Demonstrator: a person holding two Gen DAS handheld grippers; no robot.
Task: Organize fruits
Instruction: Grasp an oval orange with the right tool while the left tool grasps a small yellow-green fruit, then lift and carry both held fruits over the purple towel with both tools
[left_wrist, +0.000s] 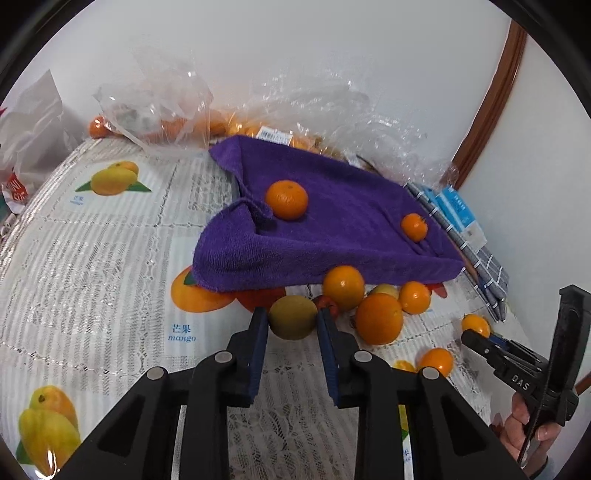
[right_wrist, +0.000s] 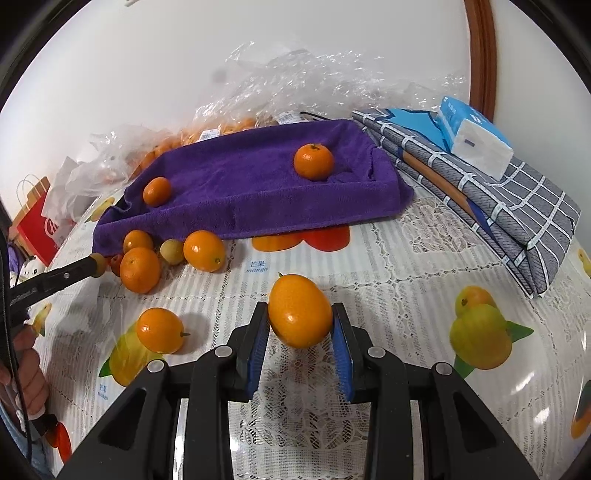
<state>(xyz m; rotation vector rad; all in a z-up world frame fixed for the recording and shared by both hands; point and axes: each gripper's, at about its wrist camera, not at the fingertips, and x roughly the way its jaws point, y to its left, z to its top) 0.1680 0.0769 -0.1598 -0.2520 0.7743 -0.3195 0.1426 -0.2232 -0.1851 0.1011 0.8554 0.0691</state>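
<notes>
Right wrist view shows the right hand-held gripper (right_wrist: 300, 328) closed on an oval orange fruit (right_wrist: 300, 311), long axis roughly upright between the pads, apparently lifted off the surface (right_wrist: 424, 258). Left wrist view shows the left hand-held gripper (left_wrist: 291, 321) with its fingers flanking a greenish-yellow fruit (left_wrist: 292, 316); firm contact cannot be confirmed. Straight beyond both lies the purple towel (right_wrist: 258, 192), already carrying two oranges. Judged destination is ahead and higher; the left gripper sits nearer its edge.
</notes>
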